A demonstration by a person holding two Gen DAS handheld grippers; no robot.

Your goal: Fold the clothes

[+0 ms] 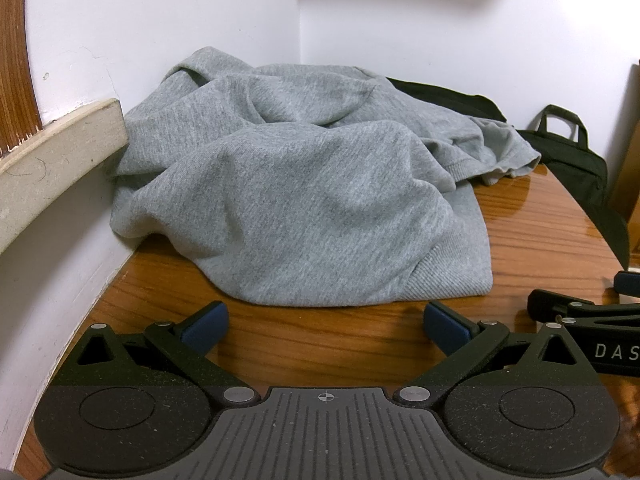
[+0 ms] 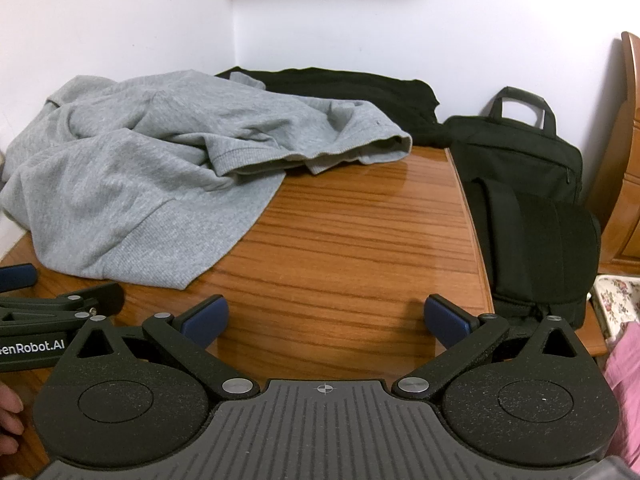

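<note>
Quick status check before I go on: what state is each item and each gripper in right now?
Grey sweatshirt: crumpled, unfolded, on the wooden table.
Black garment: bunched behind the sweatshirt, by the wall.
Black bag: upright beside the table, zipped as far as visible.
Left gripper: open, empty.
Right gripper: open, empty.

Item count: one grey sweatshirt (image 2: 132, 168), crumpled; one black garment (image 2: 360, 92) behind it; one black bag (image 2: 528, 200) beside the tabletop (image 2: 340, 240); two tools, left (image 1: 326, 322) and right (image 2: 326, 320), each with two blue-padded fingers.
</note>
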